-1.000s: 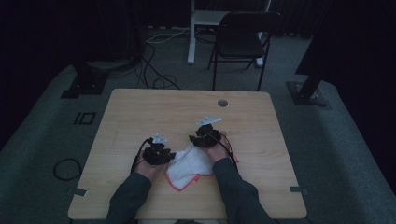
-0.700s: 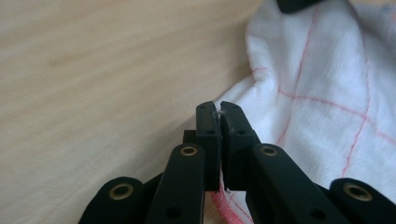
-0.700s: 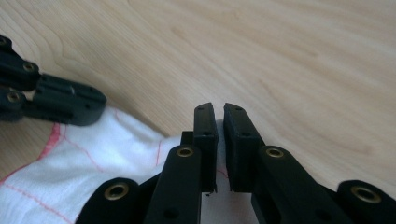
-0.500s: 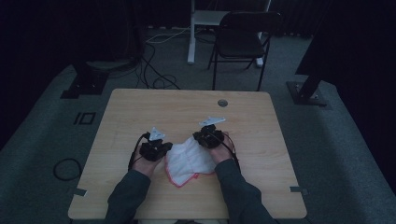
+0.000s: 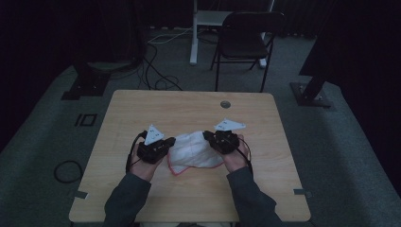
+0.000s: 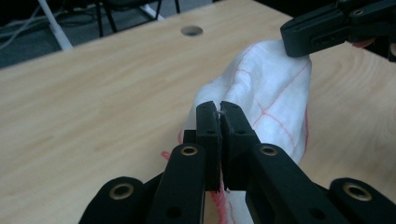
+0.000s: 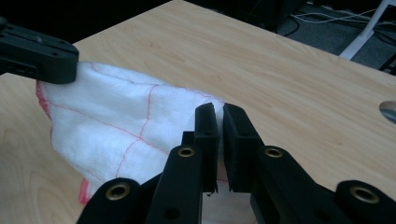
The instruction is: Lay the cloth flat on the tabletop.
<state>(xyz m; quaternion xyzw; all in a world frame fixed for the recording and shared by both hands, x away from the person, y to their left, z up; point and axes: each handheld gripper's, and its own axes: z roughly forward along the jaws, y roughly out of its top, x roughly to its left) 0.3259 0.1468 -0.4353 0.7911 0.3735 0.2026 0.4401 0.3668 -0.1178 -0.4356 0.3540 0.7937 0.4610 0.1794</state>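
so both corners of the white red-lined cloth [image 5: 195, 152] are pinched, left gripper [image 6: 219, 109] and right gripper [image 7: 217, 114] clamped on it above the pale wooden table [image 5: 189, 109]; folding not yet done.

table [image 5: 142, 113]: bare from 9 through 12 to 3
centre: cloth [image 5: 194, 152] between both grippers
hole [image 5: 225, 104]: 1 o'clock, flush

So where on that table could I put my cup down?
The far half of the table, around the round hole, is bare, as are both side edges. The near middle is crowded: left gripper and right gripper pinch the cloth.
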